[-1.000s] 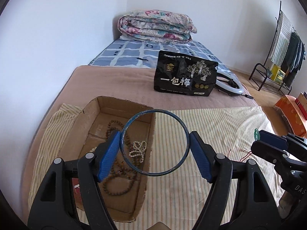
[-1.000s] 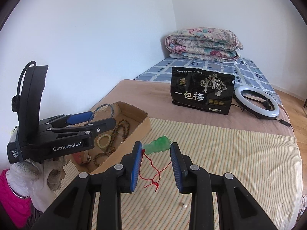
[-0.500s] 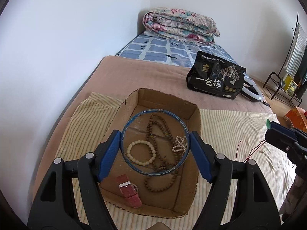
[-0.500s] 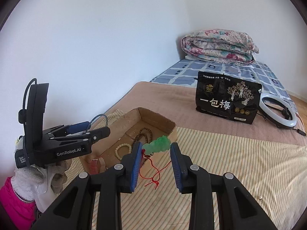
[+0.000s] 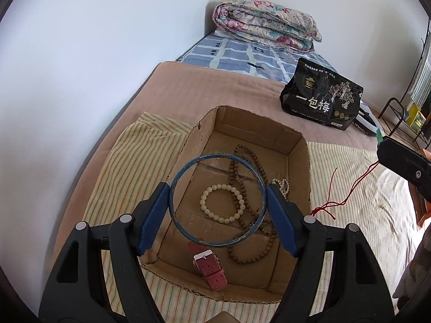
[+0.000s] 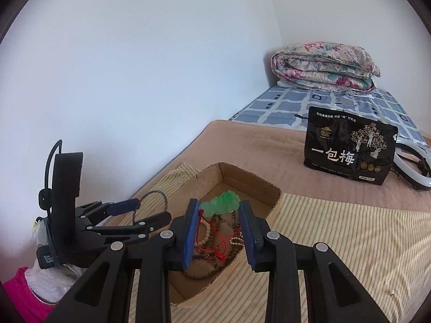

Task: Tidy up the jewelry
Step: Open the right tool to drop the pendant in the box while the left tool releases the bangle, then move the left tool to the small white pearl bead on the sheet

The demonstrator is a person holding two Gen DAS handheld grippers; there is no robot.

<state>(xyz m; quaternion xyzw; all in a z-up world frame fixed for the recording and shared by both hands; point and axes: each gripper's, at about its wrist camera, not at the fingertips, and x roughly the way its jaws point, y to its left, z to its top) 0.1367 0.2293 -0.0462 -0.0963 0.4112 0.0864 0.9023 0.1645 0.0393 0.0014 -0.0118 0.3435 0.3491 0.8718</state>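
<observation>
Gripping a thin blue bangle (image 5: 218,200) by its outer rim, the left gripper (image 5: 218,210) presses one blue pad against each side of the ring, which is held over the open cardboard box (image 5: 299,167) with its opening facing the camera, so the box floor shows through it. On that floor lie a cream bead bracelet (image 5: 221,203), a long string of brown wooden beads (image 5: 249,202), a small pearl piece (image 5: 281,184) by the right wall and a red watch strap (image 5: 211,267) near the front wall. The right gripper (image 6: 219,224) is clamped on a green jade pendant (image 6: 222,204), whose long axis runs across from one pad to the other; its red cord (image 6: 214,245) hangs down between the fingers, above the box. The box sits on a striped cloth (image 6: 336,242) spread over the bed, well apart from a black snack bag (image 6: 350,150) and a folded floral quilt (image 6: 323,66) farther back.
</observation>
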